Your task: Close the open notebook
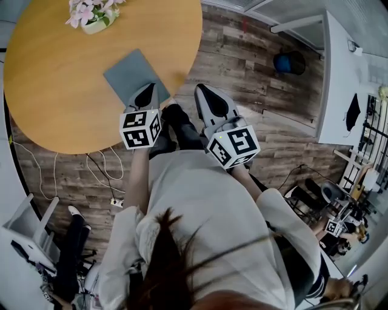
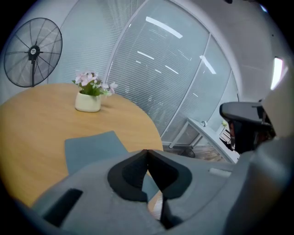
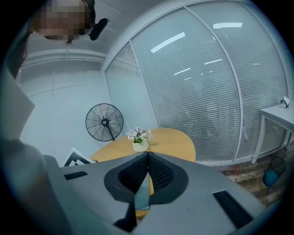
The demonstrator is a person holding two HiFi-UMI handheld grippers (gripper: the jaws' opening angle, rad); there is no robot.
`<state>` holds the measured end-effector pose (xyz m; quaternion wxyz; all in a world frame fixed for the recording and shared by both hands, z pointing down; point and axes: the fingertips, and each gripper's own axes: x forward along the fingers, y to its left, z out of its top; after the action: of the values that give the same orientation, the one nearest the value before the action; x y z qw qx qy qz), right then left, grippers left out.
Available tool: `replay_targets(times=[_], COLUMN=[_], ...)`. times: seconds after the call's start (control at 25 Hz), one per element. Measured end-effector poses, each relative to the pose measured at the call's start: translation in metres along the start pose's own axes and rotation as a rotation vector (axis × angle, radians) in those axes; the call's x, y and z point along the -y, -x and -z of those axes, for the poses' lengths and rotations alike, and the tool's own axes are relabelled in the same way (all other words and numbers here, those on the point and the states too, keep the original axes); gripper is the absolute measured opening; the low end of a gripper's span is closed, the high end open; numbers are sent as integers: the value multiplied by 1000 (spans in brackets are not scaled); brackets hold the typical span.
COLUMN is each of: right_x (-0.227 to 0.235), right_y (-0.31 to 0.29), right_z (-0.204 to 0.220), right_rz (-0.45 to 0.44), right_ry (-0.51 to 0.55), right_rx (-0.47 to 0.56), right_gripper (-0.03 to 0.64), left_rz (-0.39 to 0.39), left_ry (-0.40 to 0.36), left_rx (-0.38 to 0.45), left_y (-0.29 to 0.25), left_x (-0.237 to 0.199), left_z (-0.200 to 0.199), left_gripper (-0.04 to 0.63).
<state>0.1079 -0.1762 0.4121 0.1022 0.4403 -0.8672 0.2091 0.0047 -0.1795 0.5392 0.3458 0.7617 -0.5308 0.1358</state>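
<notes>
A grey-blue notebook (image 1: 130,71) lies shut and flat on the round wooden table (image 1: 54,91), near its front right edge; in the left gripper view the notebook (image 2: 92,147) lies just beyond the jaws. My left gripper (image 1: 147,91) hovers over the notebook's near corner, jaws shut with nothing between them (image 2: 147,150). My right gripper (image 1: 203,91) is held off the table's edge, over the plank floor, also shut and empty (image 3: 148,153).
A pot of pink flowers (image 1: 94,15) stands at the table's far side. A standing fan (image 2: 32,53) is behind the table. A white desk (image 1: 339,79) and a blue round object (image 1: 288,62) are to the right. Cables (image 1: 103,169) trail under the table's near edge.
</notes>
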Motion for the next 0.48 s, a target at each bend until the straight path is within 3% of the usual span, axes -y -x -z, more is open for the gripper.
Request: replay_targets(times=[0.48], right_x=[-21], right_y=[-15], right_z=[-30], right_rz=[-76], right_ry=[60], right_rx=[53], right_gripper=[3], left_rz=[-64], left_ry=[-52], left_rx=[253], left_y=[62], left_x=[-10], left_z=[-83], left_gripper=[17])
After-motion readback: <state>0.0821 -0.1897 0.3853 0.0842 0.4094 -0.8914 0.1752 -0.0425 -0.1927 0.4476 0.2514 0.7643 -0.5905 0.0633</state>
